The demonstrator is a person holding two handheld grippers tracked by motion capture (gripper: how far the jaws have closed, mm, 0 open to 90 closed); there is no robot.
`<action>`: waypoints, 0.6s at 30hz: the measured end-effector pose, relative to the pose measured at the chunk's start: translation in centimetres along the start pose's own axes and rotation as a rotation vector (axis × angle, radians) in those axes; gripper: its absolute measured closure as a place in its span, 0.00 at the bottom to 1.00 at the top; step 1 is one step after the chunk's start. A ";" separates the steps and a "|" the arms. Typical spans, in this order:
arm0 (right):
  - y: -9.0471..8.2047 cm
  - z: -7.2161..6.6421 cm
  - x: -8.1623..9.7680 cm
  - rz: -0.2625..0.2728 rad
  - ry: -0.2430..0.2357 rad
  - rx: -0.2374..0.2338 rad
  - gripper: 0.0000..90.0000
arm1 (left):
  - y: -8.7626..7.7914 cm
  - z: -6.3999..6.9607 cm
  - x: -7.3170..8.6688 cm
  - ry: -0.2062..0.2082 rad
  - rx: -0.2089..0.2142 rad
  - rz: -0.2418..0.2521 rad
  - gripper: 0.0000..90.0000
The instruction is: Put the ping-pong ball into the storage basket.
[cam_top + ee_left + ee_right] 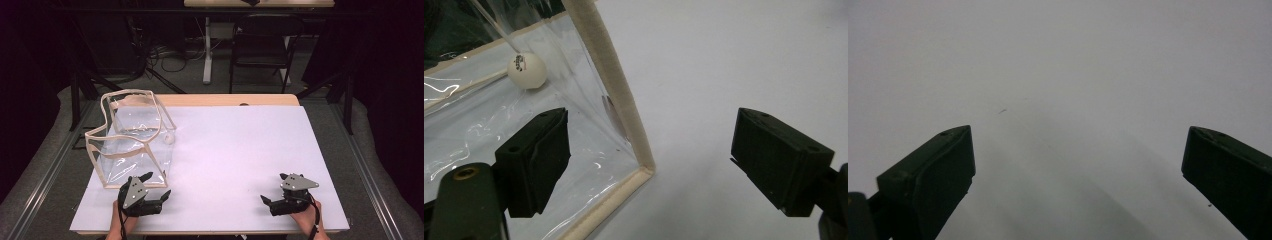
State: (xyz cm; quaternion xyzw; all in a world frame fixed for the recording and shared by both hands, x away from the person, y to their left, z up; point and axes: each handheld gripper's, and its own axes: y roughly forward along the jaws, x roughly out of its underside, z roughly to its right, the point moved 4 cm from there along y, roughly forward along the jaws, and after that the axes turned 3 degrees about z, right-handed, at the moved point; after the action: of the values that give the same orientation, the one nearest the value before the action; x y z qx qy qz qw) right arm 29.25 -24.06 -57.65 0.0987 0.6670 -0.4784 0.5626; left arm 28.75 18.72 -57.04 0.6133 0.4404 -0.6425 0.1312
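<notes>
A clear plastic bag [132,140] with beige trim stands open-topped at the left of the white table [240,150]. A white ping-pong ball [526,70] lies inside it, seen through the clear wall. My left gripper [158,185] is open at the bag's near right corner. In the left gripper view that corner's beige trim [616,100] sits between the jaws of my left gripper [651,125], which do not touch it. My right gripper [272,187] is open near the table's front right, with nothing but bare white surface between the jaws of this gripper [1075,145].
The white surface stretches wide between and beyond both grippers. A strip of wooden table edge [225,100] shows at the far side. Behind it stand a black chair [262,45], a white table leg [207,50] and floor cables [170,55].
</notes>
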 end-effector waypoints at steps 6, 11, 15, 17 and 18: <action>-0.3 0.1 0.5 -0.002 0.007 0.005 0.00 | 0.0 0.0 0.0 0.005 0.003 -0.002 0.18; -0.3 0.0 0.6 -0.012 0.008 0.004 0.00 | -0.1 0.0 0.0 0.003 0.004 0.000 0.18; -0.2 0.0 0.6 -0.010 0.002 -0.001 0.00 | 0.0 -0.1 0.0 0.002 0.000 -0.003 0.18; -0.2 0.0 0.6 -0.009 0.003 0.000 0.00 | 0.0 -0.1 0.0 0.002 -0.002 -0.007 0.18; -0.2 0.0 0.6 -0.009 0.002 0.001 0.00 | 0.0 -0.1 0.0 0.003 0.000 -0.008 0.18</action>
State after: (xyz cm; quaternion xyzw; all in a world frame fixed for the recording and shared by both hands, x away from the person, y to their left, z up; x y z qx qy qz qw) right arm 28.88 -24.47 -58.05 0.0963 0.6679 -0.4811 0.5596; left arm 28.86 18.80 -57.03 0.6125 0.4428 -0.6422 0.1280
